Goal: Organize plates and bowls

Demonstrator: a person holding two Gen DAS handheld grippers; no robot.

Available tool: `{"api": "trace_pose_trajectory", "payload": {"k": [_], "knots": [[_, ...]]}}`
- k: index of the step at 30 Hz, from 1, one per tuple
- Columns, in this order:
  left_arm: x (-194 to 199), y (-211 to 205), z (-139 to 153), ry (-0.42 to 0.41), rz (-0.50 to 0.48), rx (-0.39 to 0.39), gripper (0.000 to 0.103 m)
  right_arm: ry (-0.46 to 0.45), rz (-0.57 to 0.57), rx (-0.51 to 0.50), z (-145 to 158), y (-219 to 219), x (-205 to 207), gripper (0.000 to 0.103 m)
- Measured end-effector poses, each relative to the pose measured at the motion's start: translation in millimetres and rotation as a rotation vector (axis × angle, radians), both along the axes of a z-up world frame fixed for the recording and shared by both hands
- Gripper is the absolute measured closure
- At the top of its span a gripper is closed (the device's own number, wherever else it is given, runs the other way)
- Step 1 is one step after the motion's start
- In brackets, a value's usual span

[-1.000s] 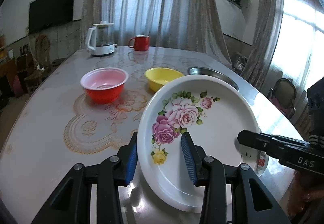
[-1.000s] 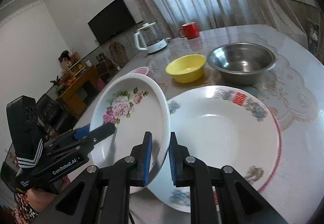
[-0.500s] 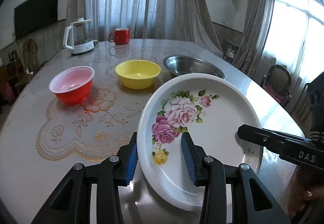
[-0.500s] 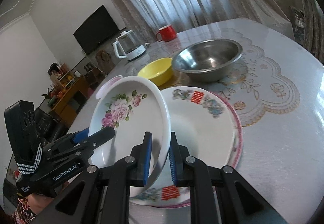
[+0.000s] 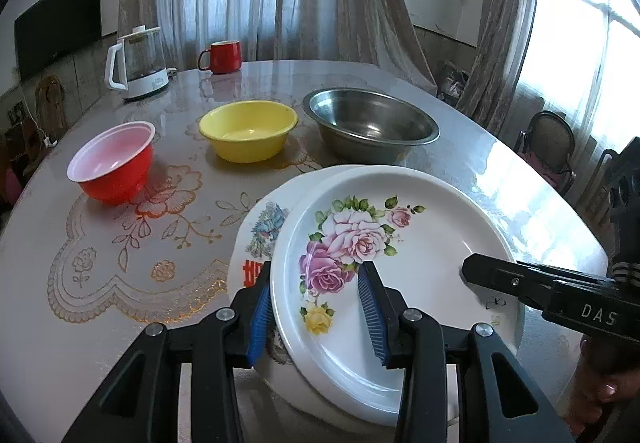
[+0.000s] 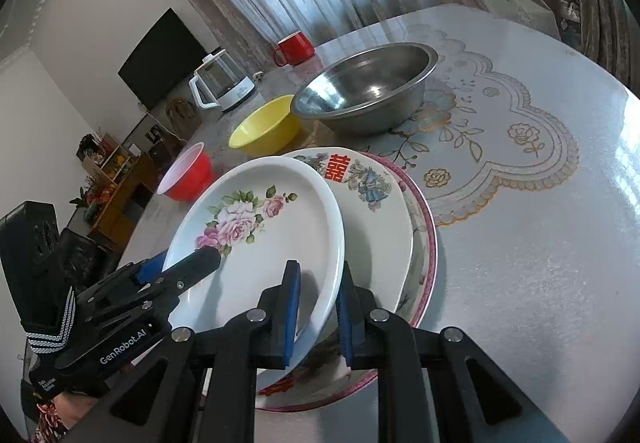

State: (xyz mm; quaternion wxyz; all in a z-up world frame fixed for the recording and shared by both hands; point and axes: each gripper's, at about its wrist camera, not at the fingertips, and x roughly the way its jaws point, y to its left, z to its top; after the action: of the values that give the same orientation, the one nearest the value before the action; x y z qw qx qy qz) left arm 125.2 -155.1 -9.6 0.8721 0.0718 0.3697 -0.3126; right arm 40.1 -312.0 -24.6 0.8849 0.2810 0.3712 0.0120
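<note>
The rose plate [image 5: 400, 243] is held at 2 points on its near rim and lies tilted over the plate stack [image 6: 404, 227], its far edge toward the steel bowl [image 5: 370, 123]. From the fingers it extends forward and slightly down; the stack sits directly beneath and a little to the right in the right wrist view, so the coming move is judged to be a short lowering onto the stack.

The left gripper [image 5: 316, 319] is clamped on the plate's left rim, 1 finger under and 1 on the upper face. The right gripper [image 6: 318, 307] straddles the right rim, and its fingers are opening; whether the pads yet clear the rim cannot be told for certain, though they appear to touch it. Both hands are equally near.

The plate is white, glossy, shallow and round, printed with pink and purple roses and 1 yellow bloom. The stack below shows a red character and blue motifs, with a pink-rimmed plate lowest, resting on the worktop [image 6: 540, 263].
</note>
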Motion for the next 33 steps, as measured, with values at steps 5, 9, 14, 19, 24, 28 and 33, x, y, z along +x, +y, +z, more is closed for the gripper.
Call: {"api": "trace_pose_trajectory", "payload": {"k": [5, 9, 14, 19, 24, 28, 33], "knots": [[1, -2, -2, 0.000, 0.002, 0.008, 0.062, 0.018, 0.001, -0.023, 2, 1, 1, 0.085], [0, -3, -2, -0.005, 0.001, 0.011, 0.062, 0.037, 0.006, -0.060, 4, 4, 3, 0.084], [-1, -3, -2, -0.004, 0.008, 0.006, 0.062, 0.057, -0.012, -0.066, 5, 5, 5, 0.080], [-4, -1, -1, -0.015, 0.013, 0.011, 0.061, 0.078, -0.008, -0.079, 6, 9, 6, 0.079], [-6, 0, -1, -0.027, 0.023, 0.013, 0.061, 0.087, -0.007, -0.101, 8, 16, 6, 0.076], [-6, 0, 0, -0.028, 0.024, 0.018, 0.061, 0.094, -0.006, -0.124, 8, 20, 6, 0.075], [-8, -1, 0, -0.028, 0.021, 0.024, 0.058, 0.100, -0.022, -0.115, 9, 20, 5, 0.074]]}}
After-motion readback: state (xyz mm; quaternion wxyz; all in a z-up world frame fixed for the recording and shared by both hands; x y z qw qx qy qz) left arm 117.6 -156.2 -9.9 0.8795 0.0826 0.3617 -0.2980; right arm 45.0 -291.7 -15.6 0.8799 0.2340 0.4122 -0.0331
